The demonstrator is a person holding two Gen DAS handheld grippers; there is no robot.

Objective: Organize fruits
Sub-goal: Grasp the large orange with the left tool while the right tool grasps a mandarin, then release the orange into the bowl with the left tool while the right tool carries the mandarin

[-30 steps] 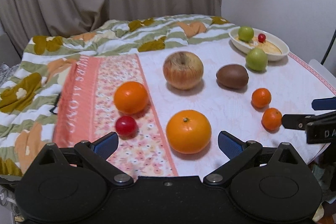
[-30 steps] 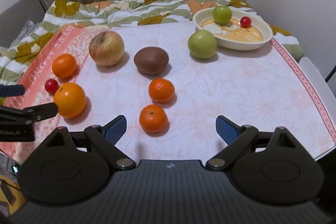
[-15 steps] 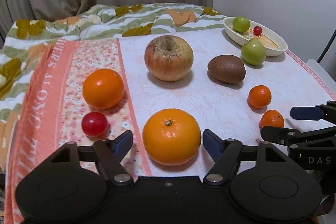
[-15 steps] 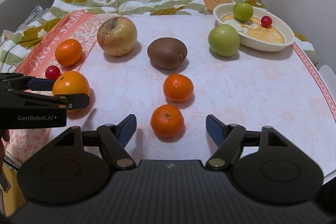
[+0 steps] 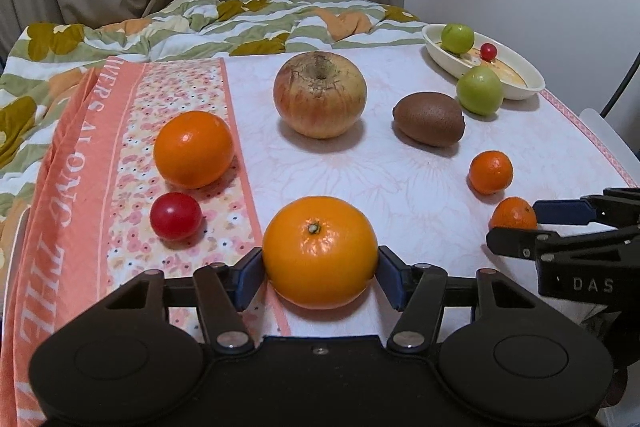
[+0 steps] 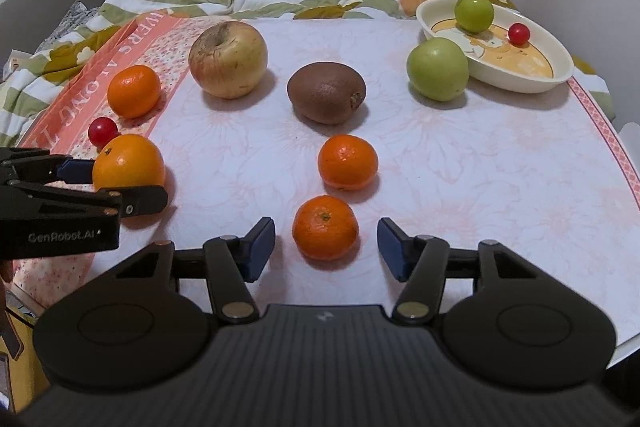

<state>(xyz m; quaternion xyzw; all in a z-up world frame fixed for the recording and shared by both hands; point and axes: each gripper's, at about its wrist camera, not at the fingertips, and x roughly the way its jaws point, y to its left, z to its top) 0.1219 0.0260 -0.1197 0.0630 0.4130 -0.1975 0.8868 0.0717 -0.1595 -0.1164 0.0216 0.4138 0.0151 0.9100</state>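
A large orange (image 5: 320,251) sits near the table's front edge between the blue pads of my left gripper (image 5: 320,275). Its jaws are closing and both pads touch the orange's sides. In the right wrist view a small mandarin (image 6: 325,227) lies between the pads of my right gripper (image 6: 326,251). Those jaws are closing too, with a gap left on each side of the fruit. A cream bowl (image 6: 520,83) at the far right holds a small green fruit (image 6: 474,13) and a cherry tomato (image 6: 519,34).
On the tablecloth lie a second mandarin (image 6: 347,161), a kiwi (image 6: 326,93), a big yellowish apple (image 6: 228,59), a green apple (image 6: 437,69), another orange (image 5: 193,149) and a cherry tomato (image 5: 175,215). A rumpled flowered blanket (image 5: 240,23) and curtains lie behind.
Both grippers dropped and moved in toward the fruit while their jaws narrowed. The left pads now meet the large orange; the right pads flank the near mandarin.
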